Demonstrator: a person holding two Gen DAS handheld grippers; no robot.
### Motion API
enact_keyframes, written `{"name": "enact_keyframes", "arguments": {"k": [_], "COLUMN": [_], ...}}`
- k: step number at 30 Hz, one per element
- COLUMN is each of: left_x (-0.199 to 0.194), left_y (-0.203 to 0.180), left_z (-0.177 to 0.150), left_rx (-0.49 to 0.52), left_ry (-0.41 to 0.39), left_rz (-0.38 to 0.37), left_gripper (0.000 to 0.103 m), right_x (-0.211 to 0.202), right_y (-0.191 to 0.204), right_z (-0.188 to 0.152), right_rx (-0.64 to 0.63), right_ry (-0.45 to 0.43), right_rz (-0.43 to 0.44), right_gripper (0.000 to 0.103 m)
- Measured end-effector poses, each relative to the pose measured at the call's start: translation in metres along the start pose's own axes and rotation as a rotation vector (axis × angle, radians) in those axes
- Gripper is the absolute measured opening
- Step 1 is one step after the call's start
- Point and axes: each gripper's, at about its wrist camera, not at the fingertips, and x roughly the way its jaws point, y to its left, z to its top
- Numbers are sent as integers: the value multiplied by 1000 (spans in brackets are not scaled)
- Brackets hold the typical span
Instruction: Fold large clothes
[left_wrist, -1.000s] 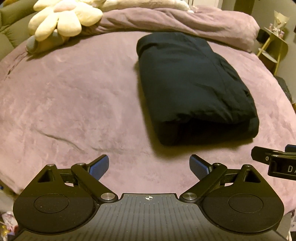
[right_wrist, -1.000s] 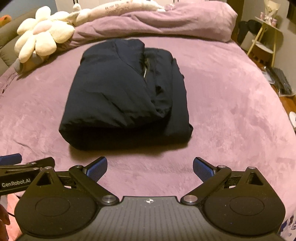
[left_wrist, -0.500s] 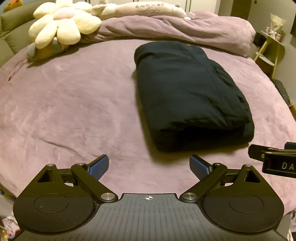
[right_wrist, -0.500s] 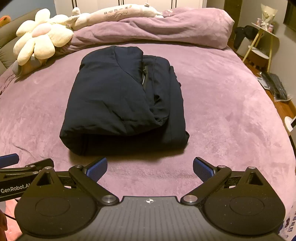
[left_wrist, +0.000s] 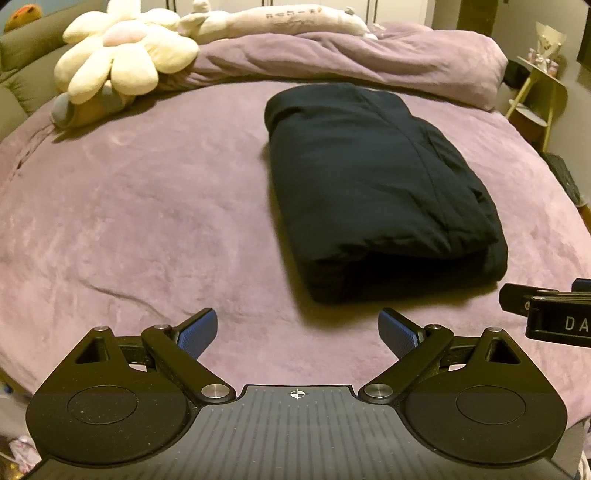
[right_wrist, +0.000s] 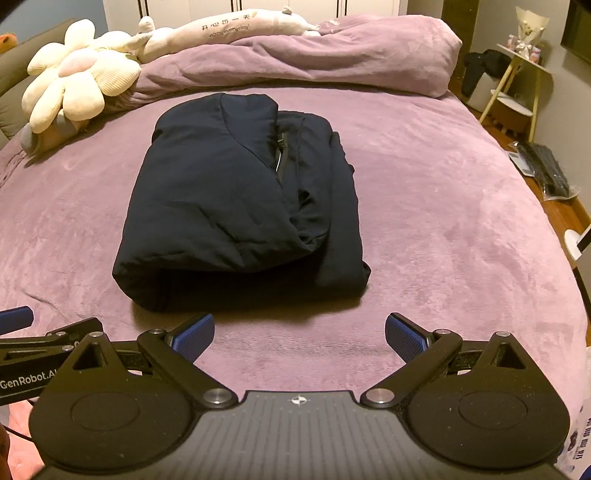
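A dark navy jacket (left_wrist: 373, 184) lies folded into a thick rectangle on the purple bed (left_wrist: 147, 206); in the right wrist view the jacket (right_wrist: 236, 206) shows a zipper on top. My left gripper (left_wrist: 297, 330) is open and empty, near the bed's front edge, short of the jacket and to its left. My right gripper (right_wrist: 299, 334) is open and empty, just in front of the jacket's near fold. Each gripper shows at the edge of the other's view.
A flower-shaped plush (left_wrist: 122, 62) and a long white plush pillow (right_wrist: 236, 27) lie at the head of the bed on a bunched purple duvet (right_wrist: 332, 62). A yellow side table (right_wrist: 517, 81) stands right of the bed, with items on the floor.
Both grippers have pulled back and risen slightly from the jacket, which now sits farther off in both views. Both stay open.
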Motion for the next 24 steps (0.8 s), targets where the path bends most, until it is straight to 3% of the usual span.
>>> {"name": "enact_keyframes", "arguments": {"k": [24], "left_x": [-1], "left_y": [-2], "left_z": [0], "left_rx": [11], "left_ry": [-3], "left_rz": [-2], "left_gripper": [97], "right_x": [1], "right_y": [-2], "right_z": [-1], "right_rx": [1], "right_ry": [-5], "right_rz": [-12], "right_gripper": [99]}}
